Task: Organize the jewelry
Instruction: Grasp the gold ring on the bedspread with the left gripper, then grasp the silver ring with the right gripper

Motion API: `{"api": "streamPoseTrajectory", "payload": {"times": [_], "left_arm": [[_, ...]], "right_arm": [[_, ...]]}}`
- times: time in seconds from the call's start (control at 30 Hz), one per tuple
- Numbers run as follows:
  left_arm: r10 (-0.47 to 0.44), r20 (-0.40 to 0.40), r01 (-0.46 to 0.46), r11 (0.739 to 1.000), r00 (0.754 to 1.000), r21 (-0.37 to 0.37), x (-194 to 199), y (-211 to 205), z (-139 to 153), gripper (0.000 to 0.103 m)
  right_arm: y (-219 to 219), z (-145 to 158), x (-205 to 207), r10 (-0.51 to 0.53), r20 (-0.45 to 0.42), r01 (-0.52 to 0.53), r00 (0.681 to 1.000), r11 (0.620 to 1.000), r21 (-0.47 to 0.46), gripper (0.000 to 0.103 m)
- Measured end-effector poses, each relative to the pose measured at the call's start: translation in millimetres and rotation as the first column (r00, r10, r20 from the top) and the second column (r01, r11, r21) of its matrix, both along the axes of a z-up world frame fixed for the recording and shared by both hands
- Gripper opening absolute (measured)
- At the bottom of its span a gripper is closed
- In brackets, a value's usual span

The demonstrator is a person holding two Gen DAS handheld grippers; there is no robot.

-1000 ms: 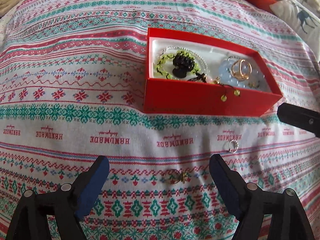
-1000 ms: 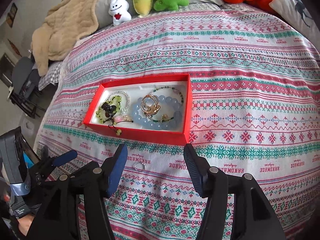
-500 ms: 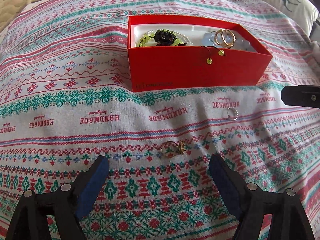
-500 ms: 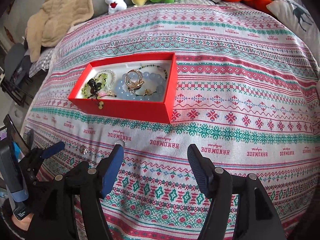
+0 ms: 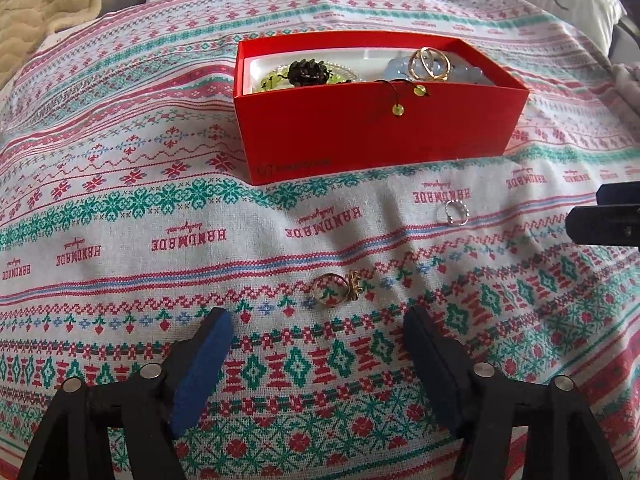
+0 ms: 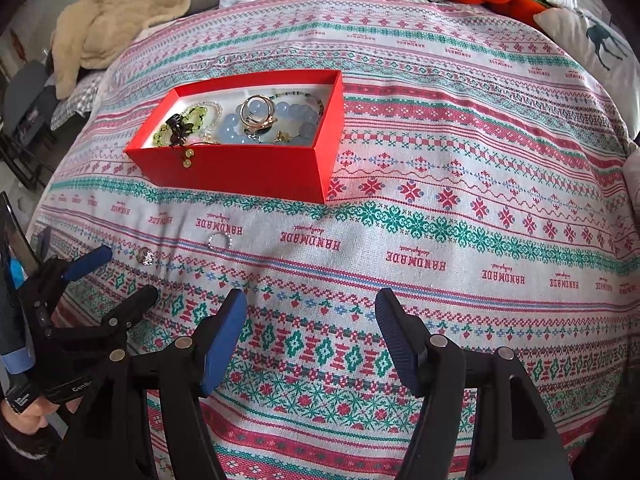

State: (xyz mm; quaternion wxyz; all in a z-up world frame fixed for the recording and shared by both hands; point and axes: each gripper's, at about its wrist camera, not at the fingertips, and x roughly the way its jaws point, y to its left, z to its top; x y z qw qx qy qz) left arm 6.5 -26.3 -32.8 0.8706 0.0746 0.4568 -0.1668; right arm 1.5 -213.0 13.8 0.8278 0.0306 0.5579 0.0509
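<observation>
One gold ring (image 5: 335, 287) lies just beyond left claw (image 5: 316, 328).

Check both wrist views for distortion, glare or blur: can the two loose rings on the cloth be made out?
Left wrist: barrel distortion bows the cloth stripes; gold ring and silver ring are sharp, with soft shadows and no glare. Right wrist: stronger fisheye with dark corners; silver ring is clear, gold ring small and indistinct; red box evenly lit.
</observation>
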Motion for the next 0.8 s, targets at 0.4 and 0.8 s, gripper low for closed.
{"api": "streamPoseTrajectory", "payload": {"times": [0.4,0.8], "left_arm": [[-0.007,0.004,0.007,1.0,1.0,-0.009,7,-8,-2,0.019],[0.022,0.027,-0.024,0.998,0.999,0.063,-8,3,4,0.018]], "right_arm": [[29,-17,5,0.077,0.016,-0.076,0.997,0.997,-0.026,0.069],[61,-30,17,0.126,0.118,-0.116,0.985,0.99,-0.086,0.069]]}}
